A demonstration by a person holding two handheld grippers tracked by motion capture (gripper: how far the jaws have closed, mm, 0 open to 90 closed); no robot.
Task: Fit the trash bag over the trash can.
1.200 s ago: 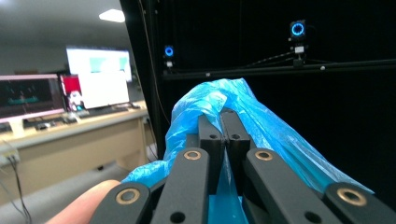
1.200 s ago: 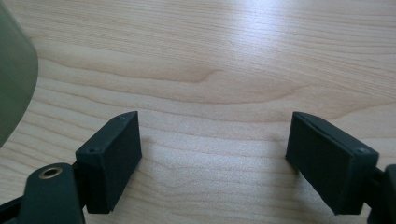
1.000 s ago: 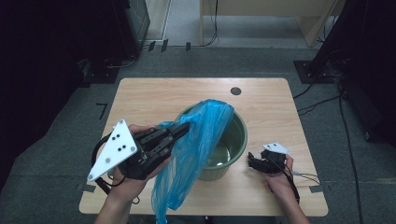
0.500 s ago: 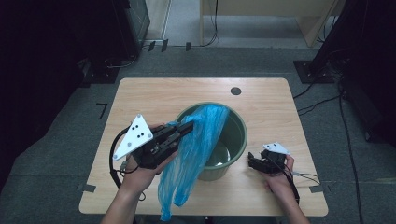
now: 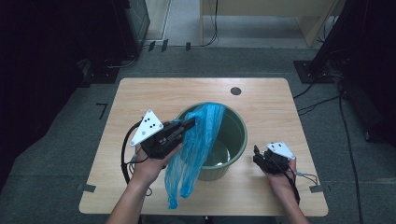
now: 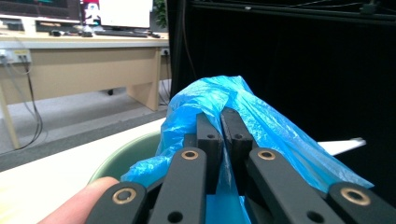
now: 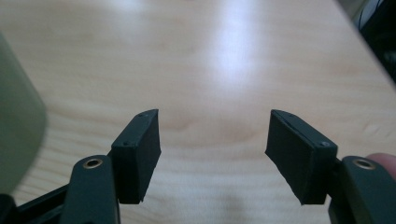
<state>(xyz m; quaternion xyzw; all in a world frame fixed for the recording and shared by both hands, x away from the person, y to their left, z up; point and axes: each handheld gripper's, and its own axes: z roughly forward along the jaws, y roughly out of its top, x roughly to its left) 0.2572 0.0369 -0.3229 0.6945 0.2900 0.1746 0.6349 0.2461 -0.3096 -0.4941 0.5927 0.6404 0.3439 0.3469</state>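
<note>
Compared with the earlier high views, the thin blue plastic bag (image 5: 196,144) hangs lower and nearer the round green plastic bucket (image 5: 233,135), carried down and toward the bucket by the left gripper (image 5: 187,125). The bag now drapes over the bucket's near-left rim, its upper part lying across the opening and its loose tail trailing down the outer wall onto the light wooden table (image 5: 140,102). In the left gripper view the bag (image 6: 280,130) bunches over both left fingers (image 6: 208,135), which are pressed together and pinch a fold of the film between them. The right gripper (image 5: 258,156) rests low on the table to the right of the bucket, apart from it; its fingers (image 7: 140,149) stand spread with nothing between them and have just been closing somewhat over the bare table (image 7: 210,60). The step in hand appears to be lining the bucket with the bag. To do it well, the pinch should hold firm while the bag is carried over the centre of the opening, so that its tail clears the rim and drops inside; the free right gripper could then catch the opposite edge of the bag's mouth and spread it over the rim.
</note>
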